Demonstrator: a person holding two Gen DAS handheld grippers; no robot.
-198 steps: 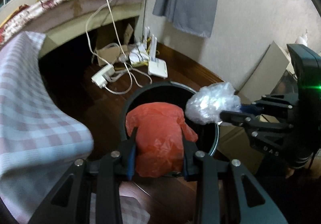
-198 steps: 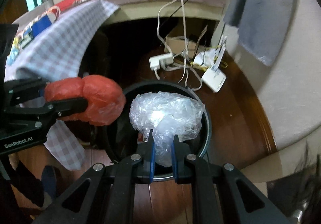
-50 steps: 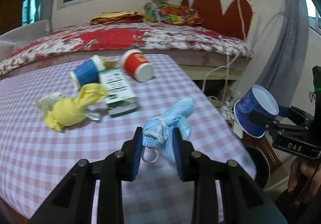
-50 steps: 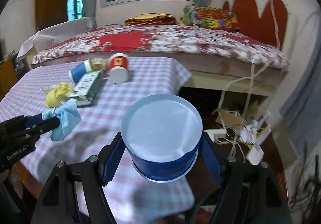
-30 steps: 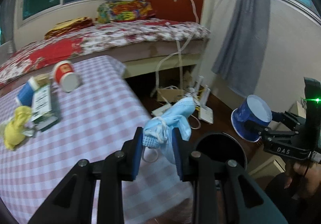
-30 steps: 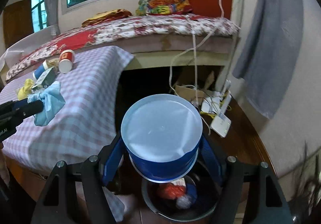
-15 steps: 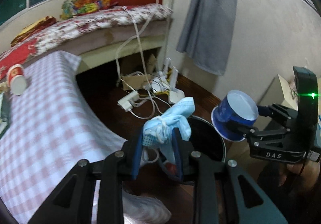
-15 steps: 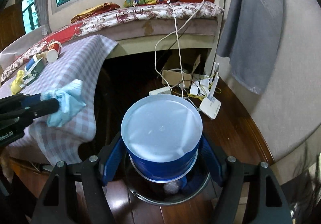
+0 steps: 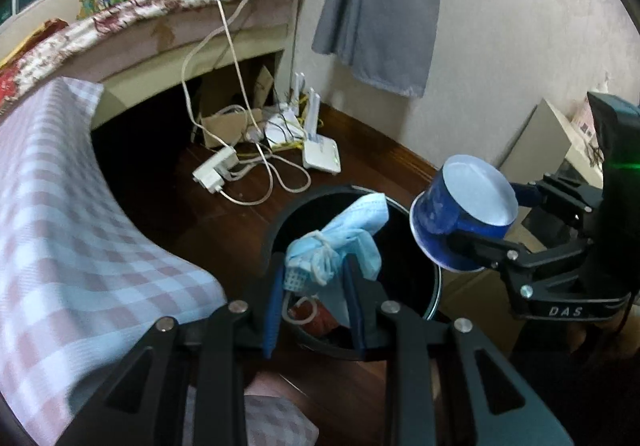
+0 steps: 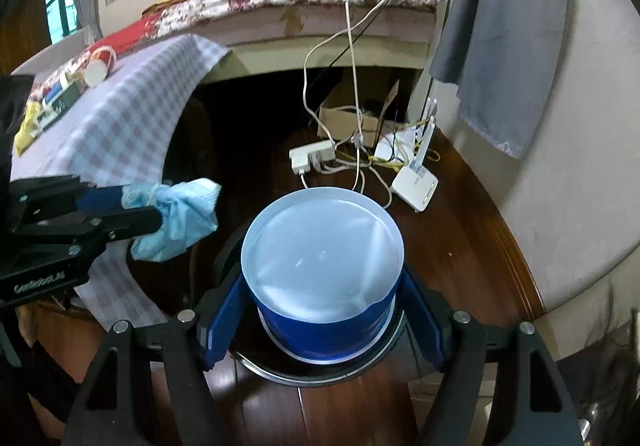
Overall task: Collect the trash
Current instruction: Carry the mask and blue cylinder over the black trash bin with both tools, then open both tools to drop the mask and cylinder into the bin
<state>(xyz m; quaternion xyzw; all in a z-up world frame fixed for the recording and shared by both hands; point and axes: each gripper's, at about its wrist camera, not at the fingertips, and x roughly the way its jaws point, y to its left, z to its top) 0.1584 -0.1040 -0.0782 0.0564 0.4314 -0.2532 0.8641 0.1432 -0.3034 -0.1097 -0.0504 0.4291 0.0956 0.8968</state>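
Both grippers have swung from the checked table down over the black bin [image 9: 276, 234]. The left gripper [image 9: 314, 292] pinches the crumpled blue mask [image 9: 340, 242] above its mouth; the right gripper [image 10: 322, 320], jaws spread wide, clamps the blue cup [image 10: 322, 270] over the rim, so release looks next.

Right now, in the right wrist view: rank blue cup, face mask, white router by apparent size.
1. blue cup, though nearness to the lens inflates it
2. face mask
3. white router, smallest and farthest
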